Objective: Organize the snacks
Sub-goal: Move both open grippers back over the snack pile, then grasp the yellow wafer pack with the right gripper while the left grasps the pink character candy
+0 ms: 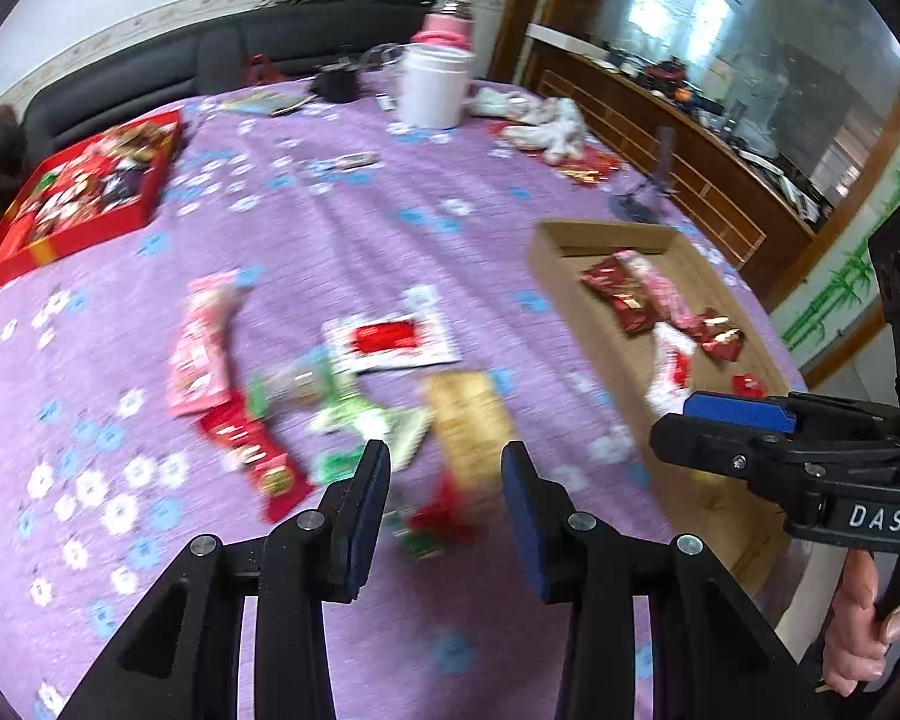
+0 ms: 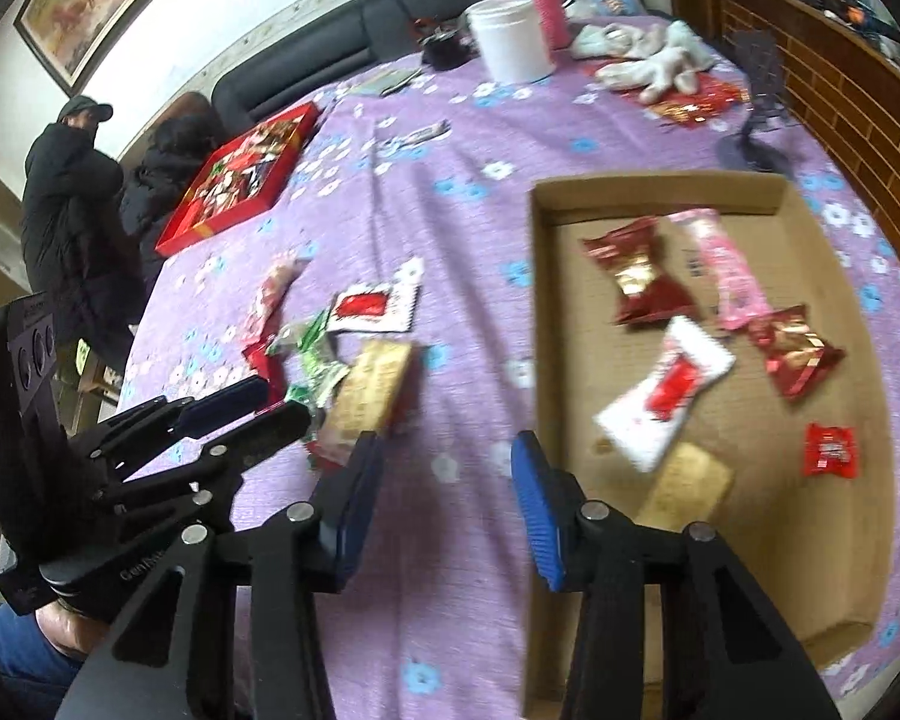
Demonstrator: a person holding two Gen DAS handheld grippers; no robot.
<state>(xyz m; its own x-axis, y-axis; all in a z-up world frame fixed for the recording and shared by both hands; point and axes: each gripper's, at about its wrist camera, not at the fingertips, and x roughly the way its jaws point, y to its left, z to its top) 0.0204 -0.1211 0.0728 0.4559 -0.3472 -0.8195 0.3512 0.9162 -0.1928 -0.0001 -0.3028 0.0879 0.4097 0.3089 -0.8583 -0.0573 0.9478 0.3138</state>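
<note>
Round table w/ purple floral cloth (image 1: pixel 342 228) fills both views; dark sofa behind, wood cabinet to one side. Frames blurred.

Step in hand (judgement): sorting loose snacks into cardboard tray (image 2: pixel 804 192). Both grippers empty, over the cloth betw. pile and tray; looks like transit toward next pick.

Left gripper (image 1: pixel 447 480): jaws parted, nothing betw. pads; loose pile just beyond its tips. Right gripper (image 2: pixel 447 468): released, nothing held, tips over bare cloth just beside tray's near-left wall.

Containers, big to small:
- Cardboard tray: two dark-red foil packs (image 2: pixel 636 276), pink pack (image 2: pixel 726 270), white/red pack (image 2: pixel 666 390), tan bar (image 2: pixel 684 486), small red candy (image 2: pixel 831 450). Far end and near-right part bare.
- Red gift box (image 1: pixel 78 198), far side of table, well apart from pile: full of mixed wrapped sweets, too blurred to ID.
- White tub (image 1: pixel 435 84) w/ pink bottle behind; contents not visible.

Loose pile (image 1: pixel 330 396) on cloth, left of tray: pink pack, red pack, white/red pack, green wrappers, tan bar (image 1: pixel 468 414), small red bits nearest left tips. Some overlap.

Next move (judgement): drop onto one item at pile's edge, tan bar or the small red piece, close on that alone, carry to a bare patch of tray. Overlap risks double pick.
</note>
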